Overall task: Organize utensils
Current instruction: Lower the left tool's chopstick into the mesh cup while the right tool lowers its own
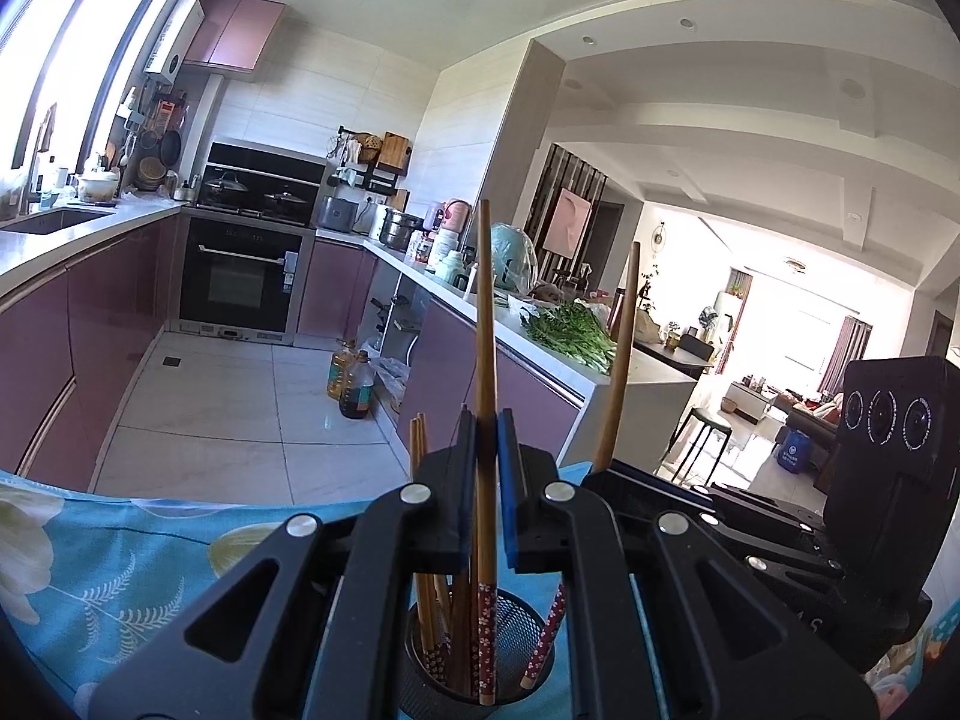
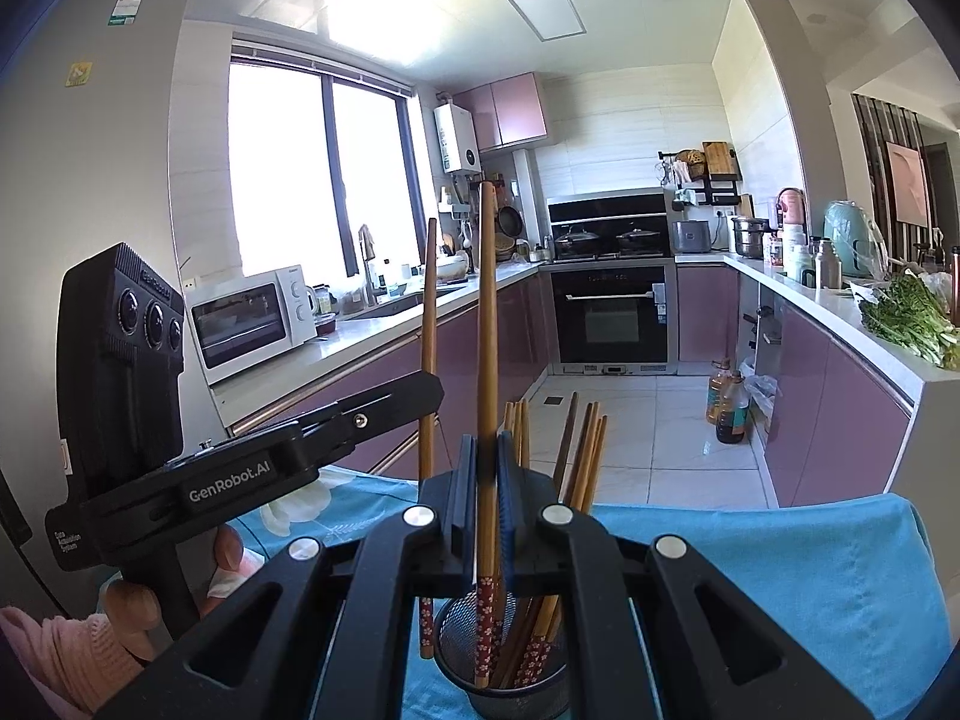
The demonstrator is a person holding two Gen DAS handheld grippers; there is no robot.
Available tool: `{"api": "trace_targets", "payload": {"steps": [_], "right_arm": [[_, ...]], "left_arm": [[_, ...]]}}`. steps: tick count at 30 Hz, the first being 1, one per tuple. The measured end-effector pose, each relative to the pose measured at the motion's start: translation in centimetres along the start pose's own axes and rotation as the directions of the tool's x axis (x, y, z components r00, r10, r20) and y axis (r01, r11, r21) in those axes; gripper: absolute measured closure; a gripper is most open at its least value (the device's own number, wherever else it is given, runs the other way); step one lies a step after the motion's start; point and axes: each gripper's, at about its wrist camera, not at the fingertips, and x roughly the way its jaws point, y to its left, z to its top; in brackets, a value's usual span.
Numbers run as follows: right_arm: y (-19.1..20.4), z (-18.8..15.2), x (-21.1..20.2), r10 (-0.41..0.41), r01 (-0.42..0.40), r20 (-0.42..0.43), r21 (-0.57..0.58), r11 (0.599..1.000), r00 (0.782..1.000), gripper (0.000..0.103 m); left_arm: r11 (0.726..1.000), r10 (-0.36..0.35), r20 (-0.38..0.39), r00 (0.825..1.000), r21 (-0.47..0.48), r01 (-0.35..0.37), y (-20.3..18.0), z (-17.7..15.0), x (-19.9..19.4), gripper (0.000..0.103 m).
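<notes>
Here, two tongs (image 1: 487,468) (image 2: 486,468) — each clamped on one chopstick (image 1: 485,324) (image 2: 487,312), both over one mesh holder (image 2: 504,678).

The black mesh cup (image 1: 480,654) is cut off by the lower edge in both views, its base unseen. Gripper bodies hide most of the chopsticks (image 2: 528,636) inside it. The fridge sticker (image 2: 129,3) print is too small to read.
</notes>
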Motion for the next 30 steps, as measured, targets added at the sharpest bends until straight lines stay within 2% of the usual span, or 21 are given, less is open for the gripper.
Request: {"api": "trace_targets", "payload": {"steps": [30], "right_arm": [[0.3, 0.1, 1.3, -0.022, 0.022, -0.013, 0.011, 1.000, 1.000, 0.098]], "left_arm": [[1.000, 0.013, -0.009, 1.000, 0.010, -0.013, 0.8, 0.1, 0.4, 0.095]]}}
